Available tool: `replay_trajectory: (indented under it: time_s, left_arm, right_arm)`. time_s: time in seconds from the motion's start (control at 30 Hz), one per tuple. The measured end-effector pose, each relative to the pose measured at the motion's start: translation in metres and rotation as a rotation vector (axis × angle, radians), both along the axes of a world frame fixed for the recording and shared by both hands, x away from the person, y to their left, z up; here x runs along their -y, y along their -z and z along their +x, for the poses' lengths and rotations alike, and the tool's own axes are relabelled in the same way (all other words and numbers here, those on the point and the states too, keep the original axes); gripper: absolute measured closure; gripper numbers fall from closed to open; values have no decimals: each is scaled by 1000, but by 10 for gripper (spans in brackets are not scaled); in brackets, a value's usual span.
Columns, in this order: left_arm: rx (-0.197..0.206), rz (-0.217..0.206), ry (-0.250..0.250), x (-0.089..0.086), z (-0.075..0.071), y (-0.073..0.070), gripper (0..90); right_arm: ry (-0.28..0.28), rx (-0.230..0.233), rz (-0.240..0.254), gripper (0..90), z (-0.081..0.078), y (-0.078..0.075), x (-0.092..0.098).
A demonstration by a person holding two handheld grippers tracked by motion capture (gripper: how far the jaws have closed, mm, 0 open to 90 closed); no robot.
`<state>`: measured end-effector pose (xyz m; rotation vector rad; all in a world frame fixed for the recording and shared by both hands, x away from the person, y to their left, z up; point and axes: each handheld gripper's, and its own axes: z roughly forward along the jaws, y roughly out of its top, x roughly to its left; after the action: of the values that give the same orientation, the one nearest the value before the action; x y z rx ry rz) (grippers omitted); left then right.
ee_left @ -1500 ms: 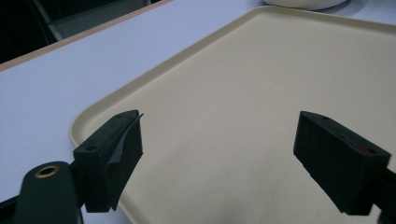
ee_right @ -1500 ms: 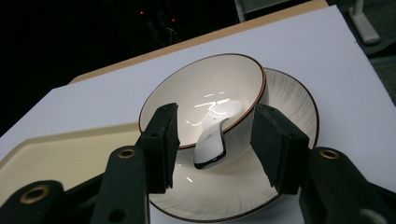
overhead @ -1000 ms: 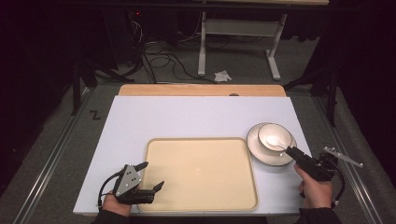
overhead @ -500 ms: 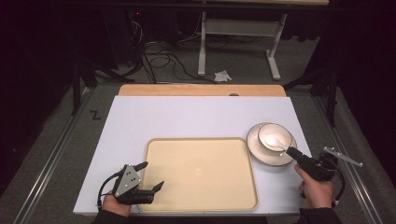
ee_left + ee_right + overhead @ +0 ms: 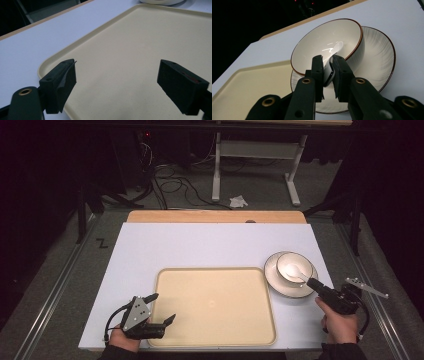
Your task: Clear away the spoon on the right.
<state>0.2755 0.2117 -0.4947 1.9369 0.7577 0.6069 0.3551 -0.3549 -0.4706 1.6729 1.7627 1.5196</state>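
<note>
Right gripper (image 5: 327,72) is at the bowl (image 5: 329,42) now, jaws drawn in tight on the handle of a white spoon (image 5: 331,60). They have just been closing, and the handle sits squeezed between the pads, so that is a grip. The spoon's scoop lies inside the bowl and its handle slants up over the near rim into the jaws.

The bowl stands on a plate (image 5: 379,60), white with a thin brown rim line, same as the bowl. From the high view, plate (image 5: 272,277) and bowl (image 5: 295,267) sit near the right edge of the tabletop (image 5: 200,245), roughly midway between far and near edges, just beside the tray's far right corner. The right gripper (image 5: 312,282) reaches in from the near right, the hand (image 5: 341,325) behind it at the near edge.

Over on the other side, the left gripper (image 5: 162,307) rests at the tray's near left corner, jaws spread wide with nothing between them. In the left gripper view the two black pads (image 5: 62,80) stand well apart above the bare tray (image 5: 130,50). The tray (image 5: 215,305) is beige, lying along the near edge of the tabletop, centred.
</note>
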Motion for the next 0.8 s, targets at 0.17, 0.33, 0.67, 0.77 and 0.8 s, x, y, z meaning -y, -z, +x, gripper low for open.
replay_trajectory:
  time_s: [0.17, 0.33, 0.67, 0.77, 0.8]
  left_arm:
    - [1, 2, 0, 0, 0, 0, 160]
    - [1, 3, 0, 0, 0, 0, 160]
    - [3, 0, -2, 0, 0, 0, 159]
    - [4, -1, -3, 0, 0, 0, 159]
    - [4, -1, -3, 0, 0, 0, 159]
  right_arm:
    - [-10, 10, -34, 869, 0, -2, -2]
    - [-27, 19, -55, 869, 0, -3, -5]
    - [-35, 59, -79, 871, -4, -6, -4]
    - [-37, 78, -96, 871, -6, -8, -5]
    - [-37, 85, -101, 870, -7, -9, -5]
